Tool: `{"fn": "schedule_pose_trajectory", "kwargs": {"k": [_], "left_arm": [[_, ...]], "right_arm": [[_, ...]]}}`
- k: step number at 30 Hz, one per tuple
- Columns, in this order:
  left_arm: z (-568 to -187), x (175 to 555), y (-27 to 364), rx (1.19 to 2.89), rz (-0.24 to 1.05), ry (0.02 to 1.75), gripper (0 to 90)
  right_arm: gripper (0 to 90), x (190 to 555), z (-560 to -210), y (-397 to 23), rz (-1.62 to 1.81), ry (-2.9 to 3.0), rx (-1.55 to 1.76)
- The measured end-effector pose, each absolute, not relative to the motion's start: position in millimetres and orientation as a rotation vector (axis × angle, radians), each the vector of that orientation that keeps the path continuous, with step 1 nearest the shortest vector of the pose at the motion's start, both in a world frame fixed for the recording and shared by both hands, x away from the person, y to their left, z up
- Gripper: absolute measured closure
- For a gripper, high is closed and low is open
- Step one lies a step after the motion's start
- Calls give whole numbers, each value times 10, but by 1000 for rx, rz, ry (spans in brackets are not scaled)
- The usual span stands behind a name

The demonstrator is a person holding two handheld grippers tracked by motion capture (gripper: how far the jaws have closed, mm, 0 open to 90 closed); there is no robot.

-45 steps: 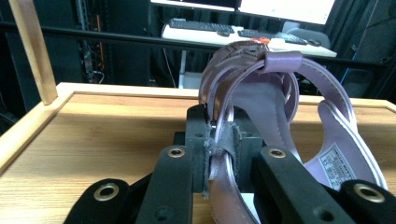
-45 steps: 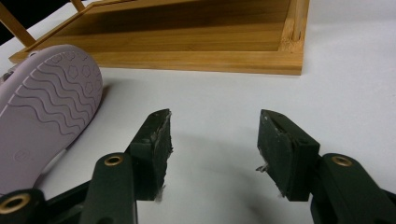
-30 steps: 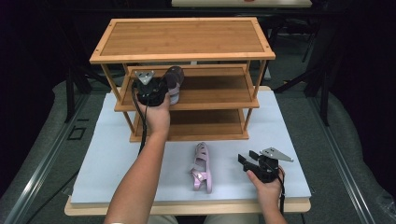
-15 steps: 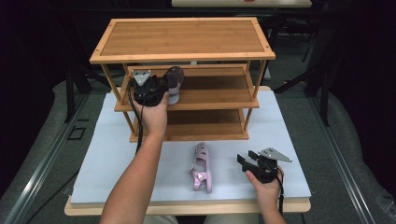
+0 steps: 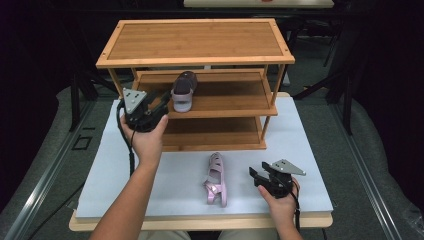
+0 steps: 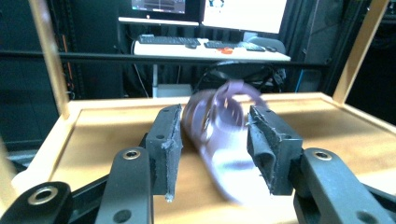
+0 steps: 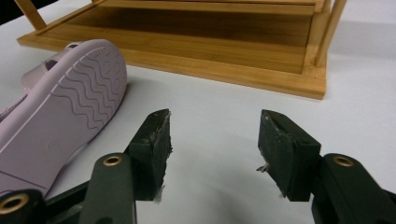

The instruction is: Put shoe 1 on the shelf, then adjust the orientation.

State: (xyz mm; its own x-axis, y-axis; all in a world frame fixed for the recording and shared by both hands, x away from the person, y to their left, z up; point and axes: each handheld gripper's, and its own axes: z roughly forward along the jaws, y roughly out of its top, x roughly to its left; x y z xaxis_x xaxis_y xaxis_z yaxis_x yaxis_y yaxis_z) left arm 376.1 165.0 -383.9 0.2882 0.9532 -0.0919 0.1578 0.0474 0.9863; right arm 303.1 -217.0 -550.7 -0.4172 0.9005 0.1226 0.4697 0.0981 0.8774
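Backing off the rack's middle shelf (image 5: 225, 102), the left claw (image 5: 159, 102) has let go of the dark purple sandal (image 5: 183, 91) — its jaws have just been opening, and in the left gripper view the sandal (image 6: 219, 140) sits between the pads w/o either pad pressing on it. It rests on the shelf, left of centre in the high view, heel end toward the shelf's front edge; prob. set there so the pair can line up side by side. The wooden shoe rack (image 5: 195, 42) stands at the back of the desk (image 5: 310, 150), upper-middle of the frame.

The pink sandal (image 5: 216, 179) lies on its side on the desk, lower centre, well apart from the rack — in the right gripper view its wavy sole (image 7: 70, 116) faces the camera at the left edge. The right claw (image 5: 256, 174) rests on the desk just right of it, lower right, jaws spread wide w/ nothing between them, pointed toward the sandal. My read: one sandal is shelved and the right claw is staged to take the pink one next — lying on its side, it offers sole and strap faces for the pads to close on.
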Motion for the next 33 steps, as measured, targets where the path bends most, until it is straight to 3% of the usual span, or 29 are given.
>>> {"fn": "schedule_pose_trajectory", "kwargs": {"k": [5, 14, 24, 29, 33], "left_arm": [[-4109, 3615, 1927, 1406, 766, 1114, 535], [-4537, 3375, 2218, 1550, 859, 1097, 507], [-5040, 3089, 2368, 1604, 826, 1116, 490], [-5197, 3073, 2396, 1610, 800, 1130, 468], [-5313, 3084, 2388, 1638, 796, 1153, 467]], "right_arm": [[436, 3023, -5508, -2107, 1256, 1950, 1314], [444, 2996, -5492, -2016, 1220, 1959, 1252], [443, 2957, -5485, -1850, 1131, 2023, 1141], [667, 2943, -5466, -1797, 1136, 2053, 1120], [736, 2918, -5446, -1749, 1113, 2066, 1100]]}}
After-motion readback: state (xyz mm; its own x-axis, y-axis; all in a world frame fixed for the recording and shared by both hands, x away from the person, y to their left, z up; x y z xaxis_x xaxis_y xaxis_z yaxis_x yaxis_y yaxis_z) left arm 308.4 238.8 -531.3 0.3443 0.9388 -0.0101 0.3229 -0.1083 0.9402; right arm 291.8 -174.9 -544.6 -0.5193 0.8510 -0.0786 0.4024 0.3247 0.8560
